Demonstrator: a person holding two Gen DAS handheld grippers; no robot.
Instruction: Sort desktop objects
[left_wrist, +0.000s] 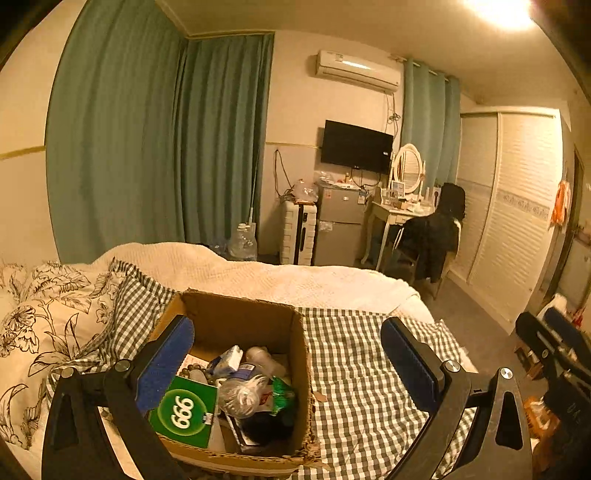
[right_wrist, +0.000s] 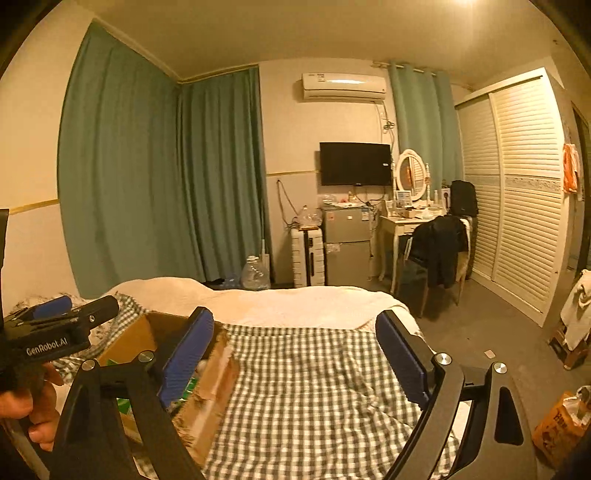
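Together, our two wrist views cover the same bed from slightly different sides. From the left wrist we look straight down into the cardboard box (left_wrist: 255, 325), which sits on the checked blanket (left_wrist: 369, 369). Inside it we see a green packet marked 666 (left_wrist: 186, 410), a crumpled clear plastic bottle (left_wrist: 243, 393), a small white carton (left_wrist: 229, 360) and some darker things we cannot name. The right wrist view shows none of this; there the box (right_wrist: 207, 387) appears only as a blurred outer wall at the lower left.

Our left gripper (left_wrist: 288, 354) stands wide open, its left blue pad over the near left corner of the box and its right pad over bare blanket, with nothing pressed between them. Only the right wrist view shows the hand (right_wrist: 37, 410) that holds this gripper (right_wrist: 55, 321), seen there at the far left edge.

Our right gripper (right_wrist: 295, 347) is likewise spread wide and empty above the checked blanket, its left pad just in front of the box's wall. From the left wrist it (left_wrist: 554, 339) shows only as a dark shape at the right edge.

Further right, an orange bag (right_wrist: 561, 424) on the floor is clear only from the right wrist.
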